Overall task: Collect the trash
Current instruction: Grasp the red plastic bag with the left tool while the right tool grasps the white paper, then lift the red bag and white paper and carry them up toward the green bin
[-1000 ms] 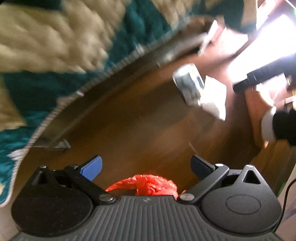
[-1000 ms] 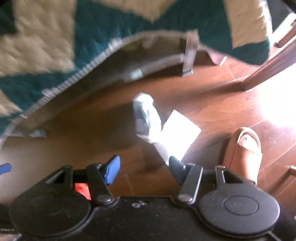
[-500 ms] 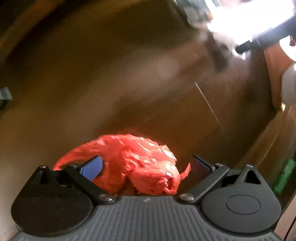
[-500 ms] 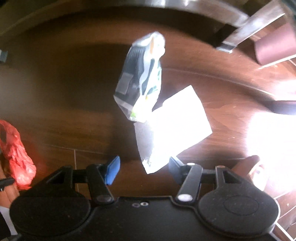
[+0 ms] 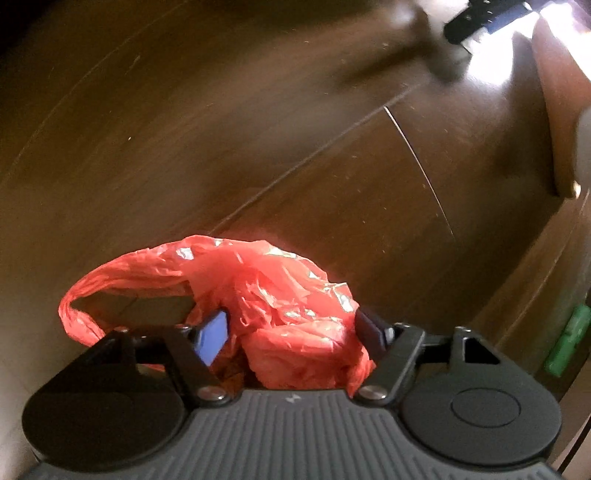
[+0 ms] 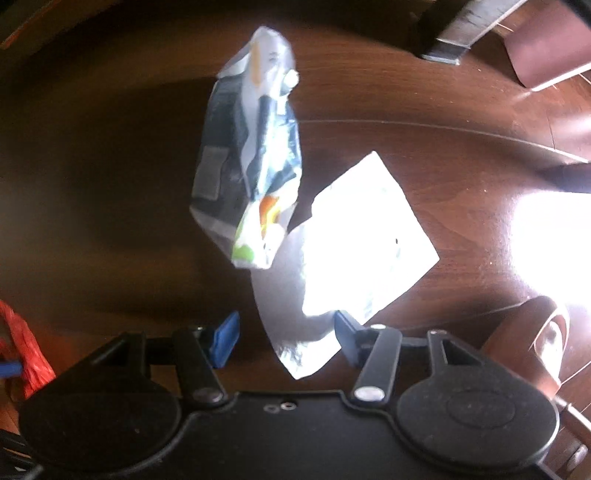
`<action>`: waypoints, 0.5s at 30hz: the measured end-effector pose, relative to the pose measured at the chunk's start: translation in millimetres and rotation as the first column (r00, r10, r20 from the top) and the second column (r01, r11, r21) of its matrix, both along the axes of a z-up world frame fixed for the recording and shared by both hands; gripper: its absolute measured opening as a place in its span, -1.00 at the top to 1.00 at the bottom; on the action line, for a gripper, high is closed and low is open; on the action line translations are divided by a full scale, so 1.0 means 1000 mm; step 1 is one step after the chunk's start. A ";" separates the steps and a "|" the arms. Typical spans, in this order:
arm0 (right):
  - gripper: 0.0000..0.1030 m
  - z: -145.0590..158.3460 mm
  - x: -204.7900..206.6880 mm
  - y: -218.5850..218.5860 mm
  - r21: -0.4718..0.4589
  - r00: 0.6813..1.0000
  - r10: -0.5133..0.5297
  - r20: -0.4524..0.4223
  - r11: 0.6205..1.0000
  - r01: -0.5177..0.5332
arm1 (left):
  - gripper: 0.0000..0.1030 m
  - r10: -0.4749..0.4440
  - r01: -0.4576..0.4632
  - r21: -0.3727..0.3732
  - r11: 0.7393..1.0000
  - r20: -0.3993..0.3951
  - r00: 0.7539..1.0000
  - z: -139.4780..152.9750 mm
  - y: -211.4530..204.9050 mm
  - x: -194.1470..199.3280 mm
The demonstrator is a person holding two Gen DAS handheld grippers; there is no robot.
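A crumpled red plastic bag lies on the dark wooden floor. My left gripper is open, its fingers on either side of the bag's bunched body; one bag handle loops out to the left. The bag's edge shows in the right wrist view too. A crumpled snack wrapper and a flat white paper lie on the floor ahead of my right gripper. That gripper is open, with the paper's near corner between its fingers.
A tan slipper lies at the right. A metal furniture leg stands at the far right. Bright sunlight washes out the floor there. A green object lies at the right edge.
Both grippers have tilted down toward the floor and come closer; the quilt has left view. The red bag now sits between my left fingers, and the paper's corner between my right fingers.
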State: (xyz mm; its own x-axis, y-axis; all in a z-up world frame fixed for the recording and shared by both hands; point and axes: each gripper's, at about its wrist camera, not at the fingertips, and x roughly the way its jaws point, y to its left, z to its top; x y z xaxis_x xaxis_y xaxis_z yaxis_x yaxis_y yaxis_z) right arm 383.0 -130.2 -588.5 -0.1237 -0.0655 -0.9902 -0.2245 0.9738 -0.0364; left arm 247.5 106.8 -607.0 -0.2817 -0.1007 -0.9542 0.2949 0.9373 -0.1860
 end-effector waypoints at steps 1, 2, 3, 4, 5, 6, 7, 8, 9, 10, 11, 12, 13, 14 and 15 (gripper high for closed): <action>-0.02 0.000 0.002 -0.002 0.001 1.000 -0.005 0.002 1.000 0.005 | -0.31 0.013 -0.013 -0.005 1.000 0.001 1.000 0.000 0.001 0.001; 0.10 0.000 0.003 -0.003 -0.008 1.000 -0.006 0.001 1.000 0.006 | -0.26 0.020 -0.020 -0.009 1.000 0.004 1.000 0.000 0.002 0.002; 0.40 -0.001 0.003 -0.003 -0.024 1.000 -0.008 -0.006 1.000 0.008 | -0.18 0.026 -0.025 -0.013 1.000 0.009 1.000 0.001 0.003 0.003; 0.57 -0.002 0.004 -0.003 -0.041 1.000 -0.012 -0.019 0.999 0.011 | -0.08 0.028 -0.028 -0.014 1.000 0.018 0.999 0.003 0.004 0.003; 0.73 -0.003 0.003 -0.004 -0.049 1.000 -0.016 -0.027 0.999 0.015 | -0.06 0.031 -0.030 -0.014 0.999 0.023 0.999 0.005 0.006 0.003; 0.73 -0.003 0.003 -0.005 -0.054 0.999 -0.022 -0.031 0.998 0.021 | -0.01 0.033 -0.033 -0.015 0.999 0.027 0.999 0.006 0.006 0.004; 0.75 -0.001 0.003 -0.006 -0.054 0.999 -0.022 -0.024 0.998 0.021 | 0.05 0.039 -0.038 -0.017 0.999 0.027 0.999 0.007 0.007 0.004; 0.87 0.001 0.003 -0.006 -0.057 1.000 -0.011 -0.014 0.998 0.011 | 0.08 0.045 -0.044 -0.019 0.999 0.026 0.999 0.009 0.009 0.004; 0.90 0.002 0.003 -0.005 -0.064 1.000 0.003 -0.011 0.998 -0.004 | 0.10 0.049 -0.048 -0.020 0.999 0.029 0.998 0.012 0.011 0.004; 0.90 0.005 0.003 -0.004 -0.078 1.000 0.023 -0.011 0.997 -0.024 | 0.11 0.052 -0.051 -0.023 0.998 0.034 0.998 0.015 0.013 0.005; 0.90 0.009 0.002 -0.003 -0.088 0.999 0.036 -0.010 0.995 -0.037 | 0.12 0.060 -0.059 -0.026 0.998 0.037 0.998 0.019 0.016 0.007; 0.90 0.013 0.001 -0.002 -0.095 0.999 0.040 -0.009 0.995 -0.041 | 0.13 0.073 -0.072 -0.032 0.997 0.042 0.996 0.025 0.018 0.009; 0.90 0.020 0.001 -0.002 -0.100 0.999 0.041 -0.005 0.994 -0.041 | 0.13 0.084 -0.082 -0.040 0.996 0.048 0.995 0.030 0.021 0.011; 0.90 0.027 0.001 -0.002 -0.104 0.999 0.041 0.000 0.994 -0.041 | 0.13 0.093 -0.090 -0.044 0.995 0.056 0.994 0.038 0.026 0.013; 0.90 0.036 0.001 -0.003 -0.113 0.999 0.039 0.007 0.993 -0.038 | 0.13 0.100 -0.097 -0.050 0.994 0.062 0.993 0.046 0.027 0.016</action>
